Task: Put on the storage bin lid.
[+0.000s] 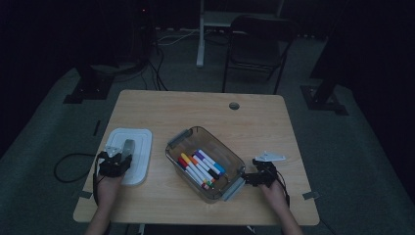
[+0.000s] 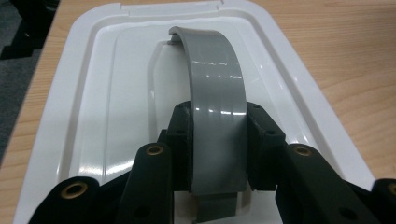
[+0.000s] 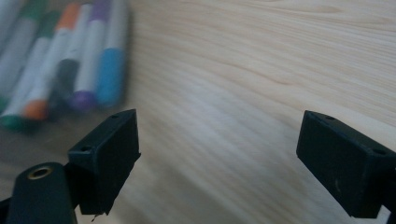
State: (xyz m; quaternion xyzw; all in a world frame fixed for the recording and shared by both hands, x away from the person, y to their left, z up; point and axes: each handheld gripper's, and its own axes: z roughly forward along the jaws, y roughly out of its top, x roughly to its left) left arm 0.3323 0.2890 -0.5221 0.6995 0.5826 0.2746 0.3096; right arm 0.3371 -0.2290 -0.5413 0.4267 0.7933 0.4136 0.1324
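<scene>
Now the left hand-held gripper (image 2: 218,144) clamps the grey handle (image 2: 215,102), its long axis running along the lid (image 2: 84,116).

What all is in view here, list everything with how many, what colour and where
lid: one, white, lying flat on the table's left side
handle: one, grey, arched, on top of the lid, clamped in the left tongs
bin: one, clear with grey end latches, middle of the table, open
markers: several, white barrels with red, yellow, orange, purple, blue, black and green caps, lying inside the bin
table: one, light wood, with a round hole near its far edge
folding chair: one, dark, on the floor beyond the table
left tongs: black, shut on the handle
right tongs: black, jaws wide apart, beside the bin's right end
hands: two, entering from the bottom of the high view
</scene>
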